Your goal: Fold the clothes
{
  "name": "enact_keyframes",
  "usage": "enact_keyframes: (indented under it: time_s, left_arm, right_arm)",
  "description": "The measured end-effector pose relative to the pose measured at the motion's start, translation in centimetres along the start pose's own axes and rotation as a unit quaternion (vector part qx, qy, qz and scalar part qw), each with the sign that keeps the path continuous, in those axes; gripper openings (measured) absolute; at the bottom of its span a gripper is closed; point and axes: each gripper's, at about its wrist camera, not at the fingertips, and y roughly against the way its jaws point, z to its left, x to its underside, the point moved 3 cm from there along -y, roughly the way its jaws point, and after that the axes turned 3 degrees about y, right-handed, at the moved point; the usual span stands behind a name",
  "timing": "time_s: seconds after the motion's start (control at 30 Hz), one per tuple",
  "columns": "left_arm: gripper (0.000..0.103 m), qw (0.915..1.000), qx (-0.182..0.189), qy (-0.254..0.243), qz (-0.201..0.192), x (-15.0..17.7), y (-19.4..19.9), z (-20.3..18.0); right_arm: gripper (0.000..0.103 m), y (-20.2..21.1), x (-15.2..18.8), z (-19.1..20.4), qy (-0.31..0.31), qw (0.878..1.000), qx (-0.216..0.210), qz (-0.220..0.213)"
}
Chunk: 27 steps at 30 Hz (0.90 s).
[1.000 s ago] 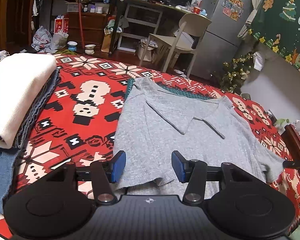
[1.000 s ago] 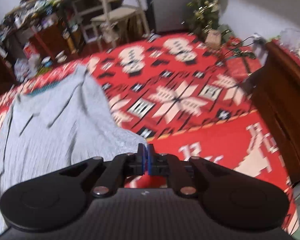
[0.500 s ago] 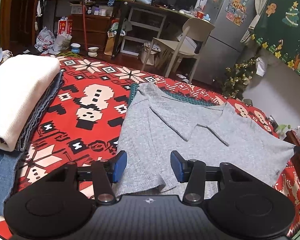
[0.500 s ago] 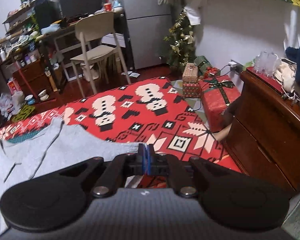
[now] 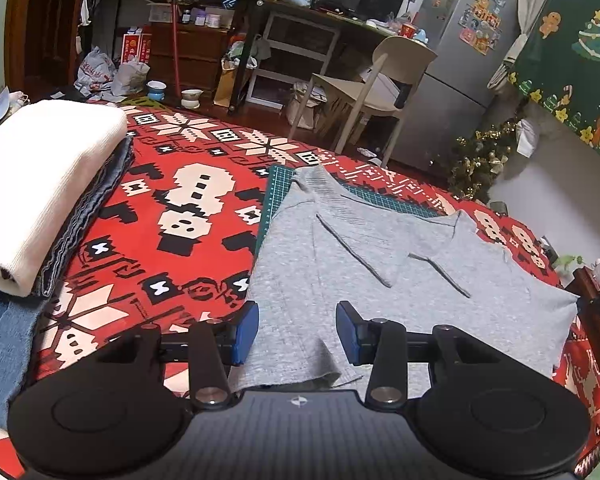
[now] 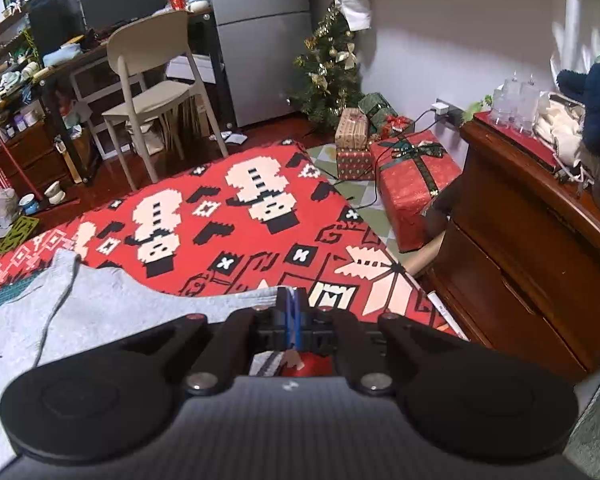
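Left wrist view: left tool [image 5: 297,334] closing around grey shirt [image 5: 384,272] hem, pads not yet pressing; right tool [image 6: 292,322] clamping shirt corner at frame centre. Risk: hem slipping out, wrinkling fold.

A grey shirt [image 5: 380,264] with a collar lies spread flat on the red blanket [image 5: 172,216], partly over a green mat [image 5: 278,184]. At the blanket's left edge a folded pile [image 5: 40,196] sits, white piece on top.

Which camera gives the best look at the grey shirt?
The left wrist view: the grey shirt lies spread across the red blanket, collar and sleeve visible. The right wrist view shows only one side of it, leading to the shut right gripper.
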Motion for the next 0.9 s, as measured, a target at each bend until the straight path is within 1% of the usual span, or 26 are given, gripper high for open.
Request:
enact_keyframes:
  time_s: [0.17, 0.23, 0.27, 0.33, 0.4, 0.5, 0.63, 0.77, 0.83, 0.9]
  left_arm:
    - [0.041, 1.0, -0.002, -0.004, 0.003, 0.1, -0.2, -0.1]
    - [0.041, 1.0, -0.003, -0.005, 0.004, 0.1, -0.3, -0.2]
    - [0.041, 1.0, -0.004, -0.006, 0.005, 0.1, -0.4, -0.1]
    - [0.041, 0.9999, -0.006, -0.007, 0.006, 0.1, -0.5, -0.1]
    - [0.041, 0.9999, -0.006, -0.006, 0.009, 0.2, -0.5, -0.1]
    - [0.041, 0.9999, -0.008, -0.005, 0.01, 0.3, -0.5, -0.1]
    - [0.041, 0.9999, -0.007, -0.008, 0.007, 0.3, -0.2, -0.3]
    - [0.041, 0.9999, -0.005, -0.003, 0.008, 0.5, 0.1, -0.1]
    - [0.041, 1.0, -0.004, 0.001, 0.007, 0.5, 0.3, 0.0]
    - [0.041, 1.0, -0.003, 0.004, 0.005, 0.5, 0.5, 0.1]
  right_arm:
    - [0.002, -2.5, 1.2, 0.4, 0.006, 0.999, -0.002, 0.034]
    - [0.004, -3.1, 1.8, 0.4, 0.002, 0.999, -0.008, 0.044]
    - [0.009, -3.1, 1.9, 0.3, 0.0, 0.999, -0.011, 0.043]
    - [0.027, -2.8, 1.9, 0.0, -0.009, 0.999, -0.015, 0.042]
    - [0.029, -2.3, 1.8, -0.4, -0.019, 0.999, -0.022, 0.04]
    - [0.036, -0.8, 2.2, -0.8, -0.034, 0.998, -0.039, 0.046]
    - [0.036, 1.3, 2.6, -0.4, -0.044, 0.995, -0.069, 0.057]
    - [0.037, 3.3, 4.0, 1.2, -0.033, 0.991, -0.103, 0.073]
    - [0.037, 4.1, 5.0, 2.3, -0.021, 0.988, -0.12, 0.094]
    - [0.036, 4.4, 6.0, 3.2, -0.009, 0.985, -0.128, 0.116]
